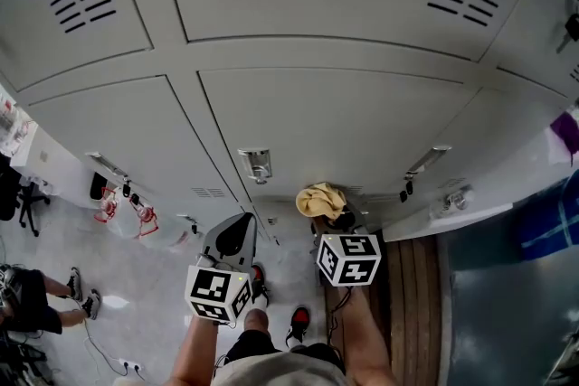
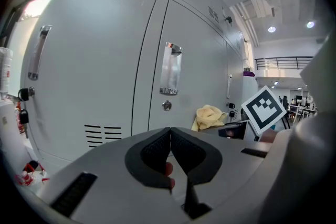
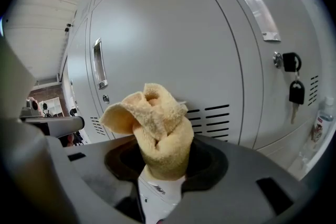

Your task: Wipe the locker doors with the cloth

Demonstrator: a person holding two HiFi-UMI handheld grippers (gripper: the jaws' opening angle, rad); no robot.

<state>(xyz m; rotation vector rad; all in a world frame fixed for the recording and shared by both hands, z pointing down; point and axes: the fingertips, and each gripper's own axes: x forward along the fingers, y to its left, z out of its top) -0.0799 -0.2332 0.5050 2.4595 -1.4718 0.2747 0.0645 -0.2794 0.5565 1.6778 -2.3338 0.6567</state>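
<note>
Down before the grey locker doors [image 1: 344, 122], from the head view: left tool [image 1: 241, 221] and right tool [image 1: 336, 220] side by side, both aimed at the lower row. Yellow cloth [image 1: 318, 199] bunched at the tip of the right tool, close to a door, contact not clear. Red shoes [image 1: 298, 318] on the floor [image 1: 154, 303] below.

From the left gripper view: left tool [image 2: 170, 136] clenched, jaws pressed together with nothing between. Beyond, a door with a metal handle [image 2: 171, 68] and a round lock [image 2: 166, 105]. Cloth [image 2: 209, 116] off to the right, beside the marker cube [image 2: 263, 107] of the other tool.

From the right gripper view: right tool clamped on the cloth [image 3: 157, 123], a rolled wad standing up out of the jaws. Behind, vent slots [image 3: 212, 119] low in a door, and a black key fob [image 3: 295, 93] hanging at the right.
</note>
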